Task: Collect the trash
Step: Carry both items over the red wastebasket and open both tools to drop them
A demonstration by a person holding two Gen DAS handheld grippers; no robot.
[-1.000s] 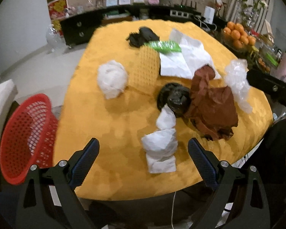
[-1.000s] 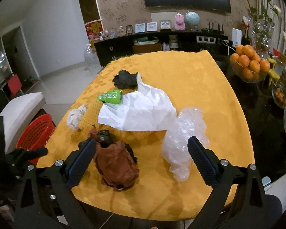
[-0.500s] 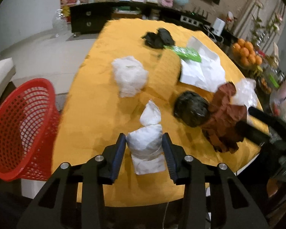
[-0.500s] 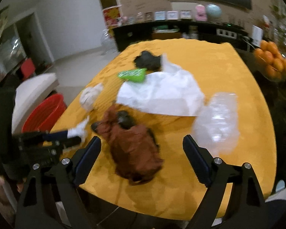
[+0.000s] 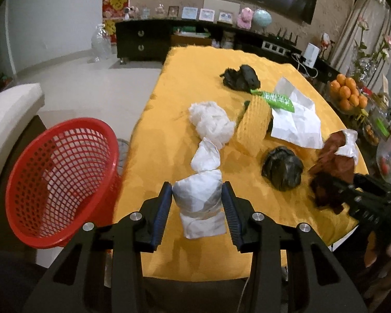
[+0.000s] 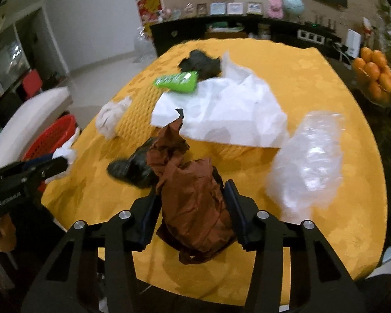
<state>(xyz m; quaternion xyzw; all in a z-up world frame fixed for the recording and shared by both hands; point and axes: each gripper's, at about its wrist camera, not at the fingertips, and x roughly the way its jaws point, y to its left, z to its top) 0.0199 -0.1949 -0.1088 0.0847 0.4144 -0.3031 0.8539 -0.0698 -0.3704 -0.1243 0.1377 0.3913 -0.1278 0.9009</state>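
My left gripper (image 5: pixel 196 195) is shut on a crumpled white paper bundle (image 5: pixel 199 203) near the front edge of the yellow table (image 5: pixel 190 78). A red mesh basket (image 5: pixel 73 124) stands to its left, below table level. My right gripper (image 6: pixel 193 206) has its jaws closing on a brown paper bag (image 6: pixel 193 203), with both pads touching its sides. A black plastic wad (image 6: pixel 133 168) lies just left of that bag. Further out lie a white fluffy wad (image 5: pixel 211 122), a yellow foam net (image 5: pixel 252 125), a white sheet (image 6: pixel 221 109), a green wrapper (image 6: pixel 177 80) and clear plastic (image 6: pixel 307 161).
Another black wad (image 5: pixel 239 77) lies at the far part of the table. A bowl of oranges (image 5: pixel 348 96) stands off the table's right side. A white chair (image 5: pixel 5 112) is beside the basket, and a dark sideboard (image 5: pixel 143 41) runs along the back wall.
My left jaws went from wide open to shut on the white bundle and shifted with it. My right gripper came down over the brown bag and its jaws narrowed onto it.
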